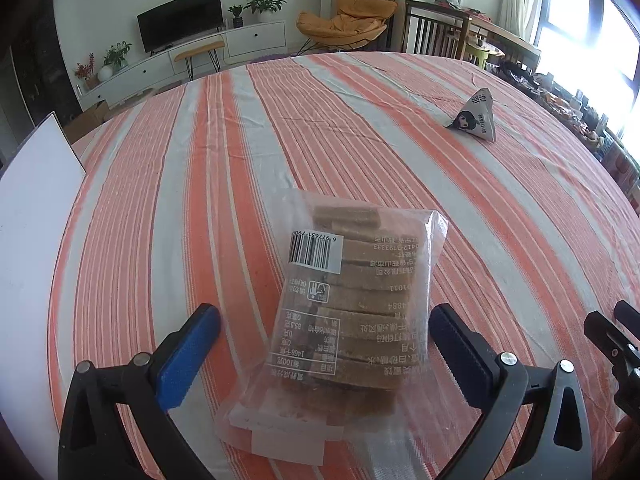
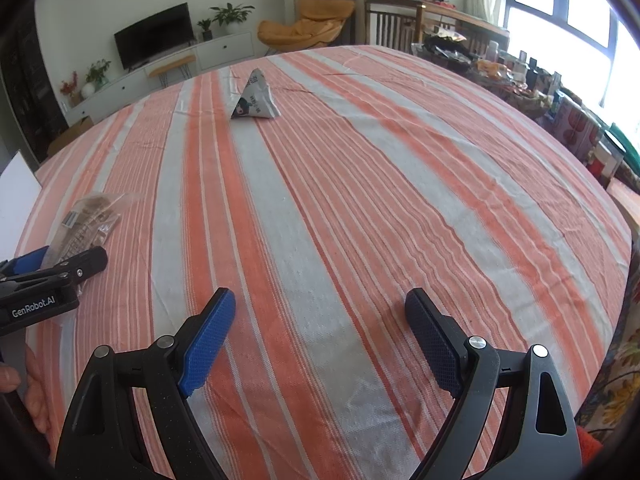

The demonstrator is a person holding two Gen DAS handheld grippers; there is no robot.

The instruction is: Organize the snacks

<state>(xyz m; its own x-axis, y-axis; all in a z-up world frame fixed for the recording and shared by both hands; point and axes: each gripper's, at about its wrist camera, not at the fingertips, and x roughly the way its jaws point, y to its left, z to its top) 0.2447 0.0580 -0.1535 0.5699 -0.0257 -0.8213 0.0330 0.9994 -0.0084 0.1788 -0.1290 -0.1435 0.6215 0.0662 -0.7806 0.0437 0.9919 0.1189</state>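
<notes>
Clear plastic biscuit packet [image 1: 344, 312], flat, between spread left gripper [image 1: 324, 344] fingers, seemingly untouched; pyramid-shaped printed pouch [image 2: 255, 98] toward striped cloth table's [image 2: 360, 200] far edge; right gripper [image 2: 320, 336] spread, empty.

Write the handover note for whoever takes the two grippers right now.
Left gripper: open, fingers either side of the clear bag of brown biscuits, not closed on it.
Right gripper: open, empty, over bare striped tablecloth.
Pyramid snack packet: standing alone farther out on the cloth, apart from the bag.
White board: at the table's left edge.
Done: no sign of anything gathered yet.
Left: probably close on the bag, then bring both snacks together.
</notes>
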